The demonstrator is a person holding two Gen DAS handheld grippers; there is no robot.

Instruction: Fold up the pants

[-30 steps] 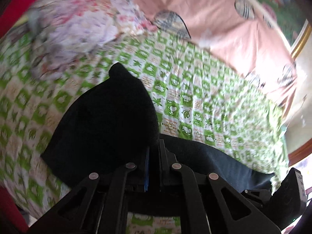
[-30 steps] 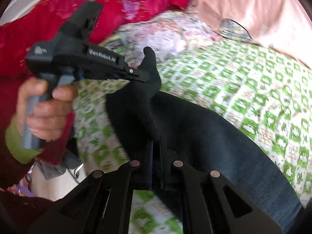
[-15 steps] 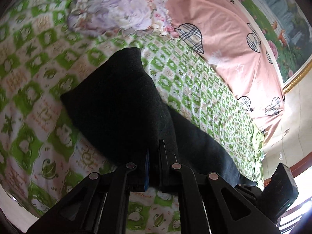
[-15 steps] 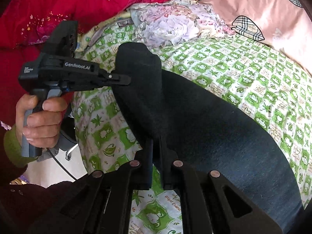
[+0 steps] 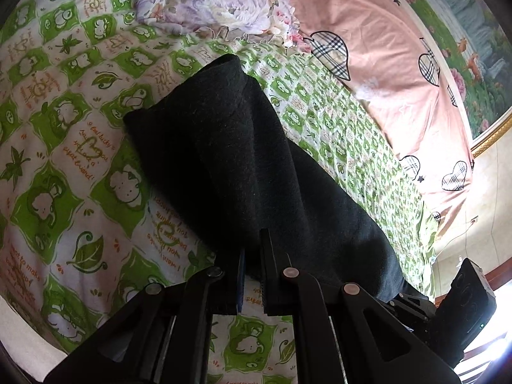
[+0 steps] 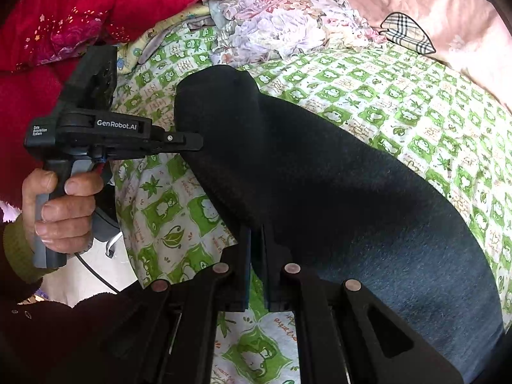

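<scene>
Dark pants [image 5: 243, 166] lie on a green-and-white patterned bedsheet [image 5: 64, 147], a raised fold running away from me. My left gripper [image 5: 252, 268] is shut on the near edge of the pants. In the right wrist view the pants [image 6: 320, 185] spread to the right, and my right gripper [image 6: 256, 256] is shut on their near edge. The left gripper [image 6: 192, 142] also shows there from the side, held in a hand, its fingers pinching the pants' left edge. The right gripper's body [image 5: 460, 307] shows at the lower right of the left wrist view.
A crumpled floral cloth [image 5: 224, 3] lies at the far end of the bed. A pink sheet with plaid hearts [image 5: 400, 64] covers the far right. A red quilt [image 6: 96, 6] lies at the back left. The bed edge and floor [image 6: 89, 275] are at the lower left.
Both grippers have lowered toward the bed with the pants' edge in them. The lifted fold has settled lower onto the sheet, and the cameras now look down more steeply.
</scene>
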